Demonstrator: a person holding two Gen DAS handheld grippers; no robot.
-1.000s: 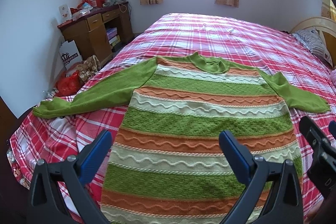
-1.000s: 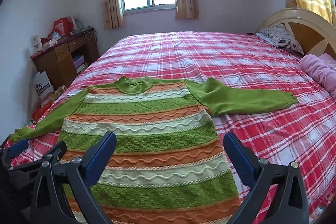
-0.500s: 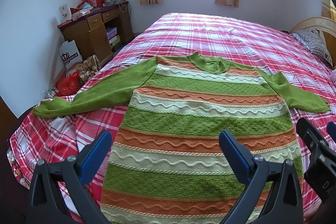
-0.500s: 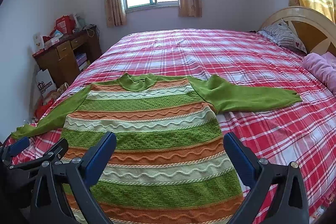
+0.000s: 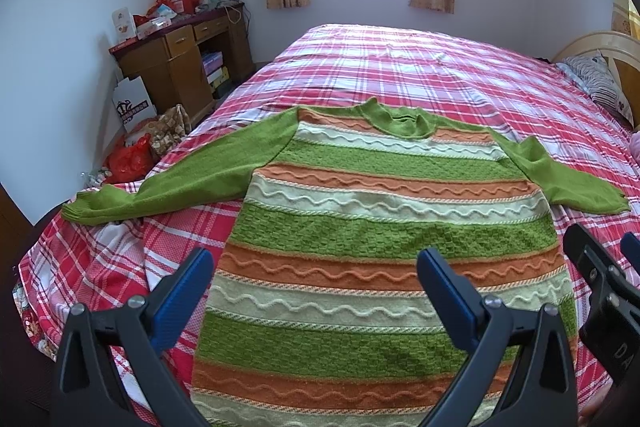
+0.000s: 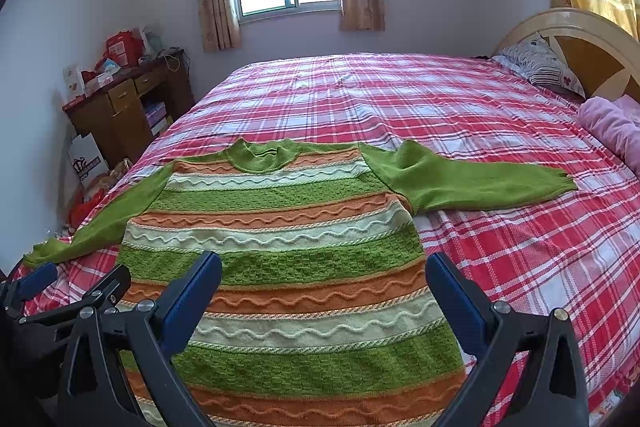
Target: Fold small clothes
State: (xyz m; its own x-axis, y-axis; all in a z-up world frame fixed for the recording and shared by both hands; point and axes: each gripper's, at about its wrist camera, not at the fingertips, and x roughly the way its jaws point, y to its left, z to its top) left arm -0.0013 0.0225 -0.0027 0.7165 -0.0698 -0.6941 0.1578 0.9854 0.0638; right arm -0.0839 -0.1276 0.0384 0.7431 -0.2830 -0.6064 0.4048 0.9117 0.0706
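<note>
A striped knit sweater [image 5: 384, 227], green, orange and pale, lies flat and spread out on the bed, collar away from me, both green sleeves stretched sideways. It also shows in the right wrist view [image 6: 288, 259]. My left gripper [image 5: 314, 281] is open and empty, hovering over the sweater's lower left part. My right gripper [image 6: 324, 287] is open and empty, over the lower right part. The left sleeve cuff [image 5: 80, 209] lies near the bed's left edge; the right sleeve cuff [image 6: 560, 183] lies out on the bedspread.
The bed has a red plaid bedspread [image 6: 400, 99]. A wooden desk [image 5: 176, 63] with boxes stands left by the wall, bags [image 5: 132, 159] on the floor below. A pillow [image 6: 536, 67], headboard [image 6: 580, 39] and pink blanket [image 6: 612, 123] are at right.
Both grippers have risen or drawn back slightly; the right wrist view has shifted a little so the sweater sits lower. Nothing was taken hold of.
</note>
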